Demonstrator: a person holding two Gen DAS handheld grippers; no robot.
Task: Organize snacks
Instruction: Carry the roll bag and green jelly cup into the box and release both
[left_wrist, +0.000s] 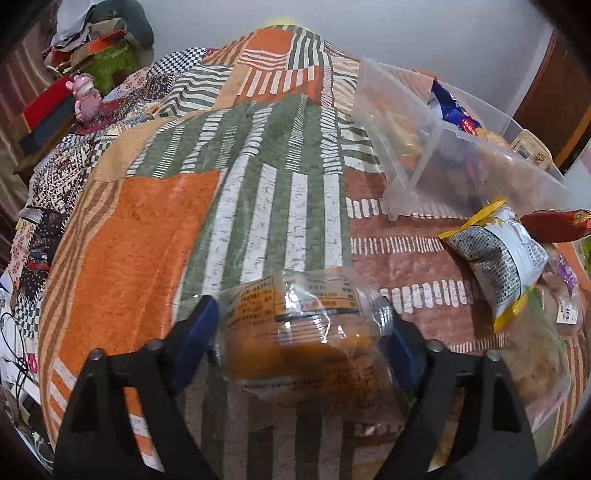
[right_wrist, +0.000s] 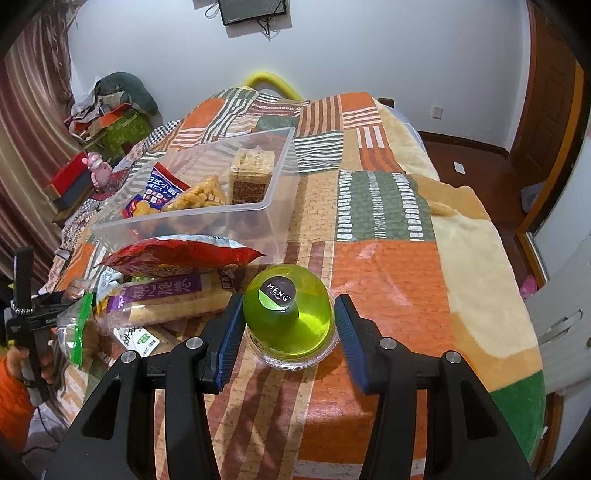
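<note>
Care matters here — the left gripper (left_wrist: 299, 332) stands released around the clear orange packet (left_wrist: 295, 325) on the blanket (left_wrist: 147, 236) and should close squarely, while the right gripper (right_wrist: 288, 332), not clenched, brackets the green jelly cup (right_wrist: 288, 321) beside the bin (right_wrist: 255, 214).

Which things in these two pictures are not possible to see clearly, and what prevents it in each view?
- Left wrist view: print on the orange snack pack between the left hand-held gripper fingers is blurred.
- Left wrist view: clear bin contents, hazy through its wall.
- Right wrist view: packs under the red bag, covered by it.
- Right wrist view: whether the right hand-held gripper pads press the green jelly cup.
</note>
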